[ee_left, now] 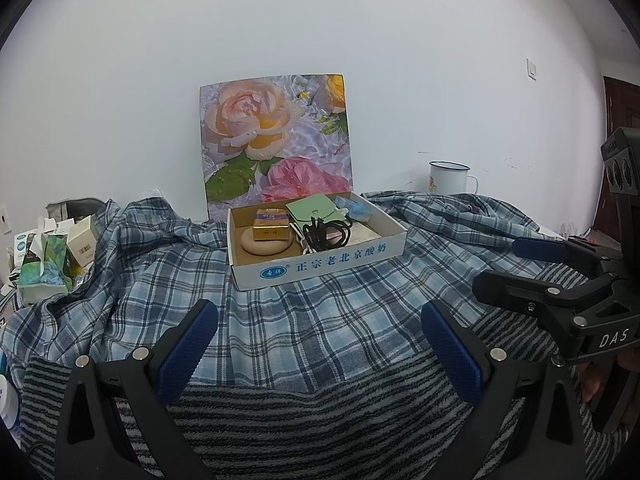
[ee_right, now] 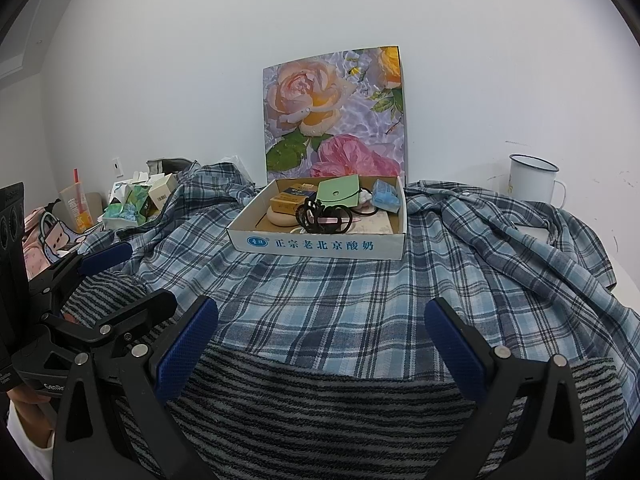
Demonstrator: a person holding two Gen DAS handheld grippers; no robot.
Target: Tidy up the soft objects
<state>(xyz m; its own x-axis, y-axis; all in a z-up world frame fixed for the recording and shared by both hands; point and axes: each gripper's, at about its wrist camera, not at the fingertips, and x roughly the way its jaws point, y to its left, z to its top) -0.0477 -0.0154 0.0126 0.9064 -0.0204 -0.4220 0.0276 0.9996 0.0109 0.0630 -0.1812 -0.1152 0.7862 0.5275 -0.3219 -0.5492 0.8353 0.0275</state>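
Observation:
A blue plaid shirt (ee_left: 304,312) lies spread over the table, also in the right wrist view (ee_right: 340,300). A grey striped fuzzy cloth (ee_left: 304,428) lies on its near part, also in the right wrist view (ee_right: 320,412). My left gripper (ee_left: 320,332) is open, its fingers just above the striped cloth's far edge. My right gripper (ee_right: 320,328) is open over the same cloth. Each gripper shows in the other's view: the right one (ee_left: 516,264) at the right, the left one (ee_right: 140,276) at the left.
A white cardboard box (ee_left: 320,266) with small items sits on the shirt, a floral lid (ee_left: 276,140) upright behind it. A white enamel mug (ee_right: 532,180) stands far right. Tissue packs and cartons (ee_left: 52,256) and a drink cup (ee_right: 78,208) crowd the left.

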